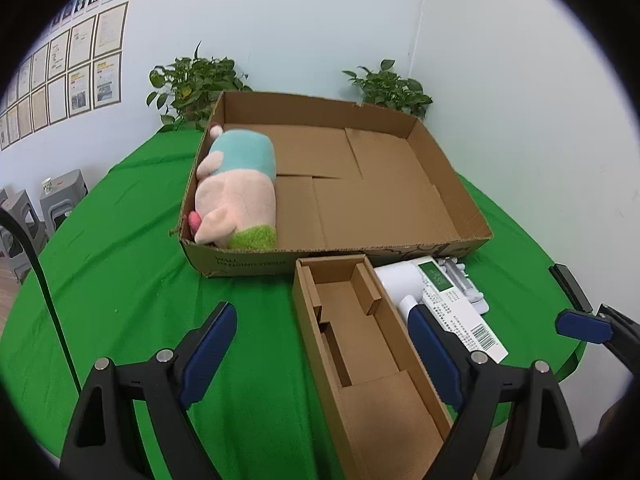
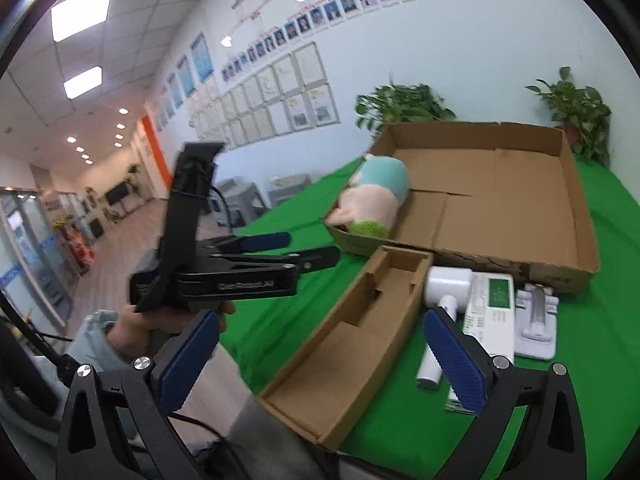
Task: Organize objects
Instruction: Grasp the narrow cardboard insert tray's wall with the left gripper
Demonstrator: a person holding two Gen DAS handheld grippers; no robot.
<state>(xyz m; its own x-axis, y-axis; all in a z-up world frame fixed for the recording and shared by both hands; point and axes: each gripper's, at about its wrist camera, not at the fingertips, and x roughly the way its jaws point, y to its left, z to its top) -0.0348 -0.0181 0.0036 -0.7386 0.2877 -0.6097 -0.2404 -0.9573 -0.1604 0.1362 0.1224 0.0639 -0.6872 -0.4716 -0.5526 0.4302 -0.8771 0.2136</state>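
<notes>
A long narrow cardboard box [image 1: 372, 340] with inner dividers lies empty on the green tablecloth [image 1: 120, 260]. My left gripper [image 1: 324, 346] stands open just above its near end, pads clear of it. Right of this box lie a white handheld device [image 1: 400, 280], a white carton with a green label [image 1: 444, 292] and a white stand [image 1: 464, 280]. My right gripper [image 2: 320, 360] is open and empty, hovering near the narrow box [image 2: 352, 344] and the white device [image 2: 444, 284]. A plush toy [image 1: 240, 192] lies in the big shallow box [image 1: 448, 160].
Two potted plants [image 1: 192, 84] stand behind the big box against the wall. Grey stools [image 1: 60, 196] sit beyond the table's left edge. A hand [image 2: 160, 320] carries the left gripper [image 2: 304, 250] at the table's left. The right gripper [image 1: 580, 308] shows at the right edge.
</notes>
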